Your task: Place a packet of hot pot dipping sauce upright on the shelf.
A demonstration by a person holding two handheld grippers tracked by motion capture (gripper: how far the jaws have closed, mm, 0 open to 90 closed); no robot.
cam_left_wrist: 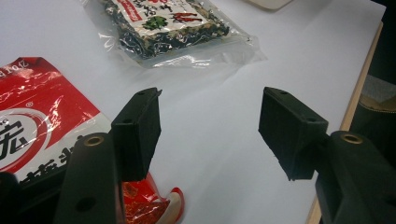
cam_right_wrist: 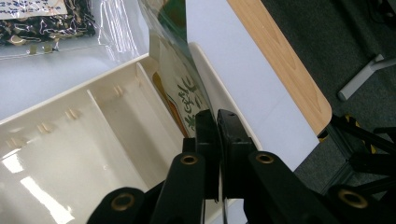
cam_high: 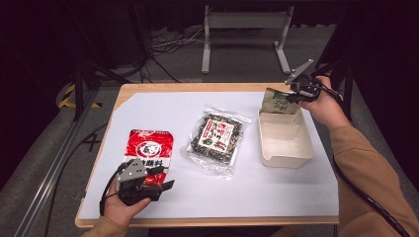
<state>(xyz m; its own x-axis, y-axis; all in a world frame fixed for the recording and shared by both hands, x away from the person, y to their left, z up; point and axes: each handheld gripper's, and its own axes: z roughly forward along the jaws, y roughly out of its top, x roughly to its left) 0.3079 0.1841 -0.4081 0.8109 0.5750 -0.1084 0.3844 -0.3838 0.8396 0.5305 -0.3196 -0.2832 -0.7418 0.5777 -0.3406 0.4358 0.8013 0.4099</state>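
Note:
My right gripper (cam_high: 295,94) (cam_right_wrist: 217,114) is shut on the top edge of a tan and green packet (cam_high: 276,102) (cam_right_wrist: 182,93). The packet stands upright at the far end of a cream divided tray (cam_high: 286,159) (cam_right_wrist: 93,140). A clear bag of dark dried food (cam_high: 216,136) (cam_left_wrist: 163,23) lies flat mid-table. A red and white packet (cam_high: 148,148) (cam_left_wrist: 32,121) lies at the front left. My left gripper (cam_high: 167,177) (cam_left_wrist: 212,100) rests open just right of the red packet's near end, with nothing between its fingers.
A white sheet (cam_high: 163,108) covers the wooden table (cam_high: 197,87). The tray's compartments hold nothing but the packet. Past the far edge stand a grey metal frame (cam_high: 244,19) and loose cables on the floor. The table's right edge runs close beside the tray.

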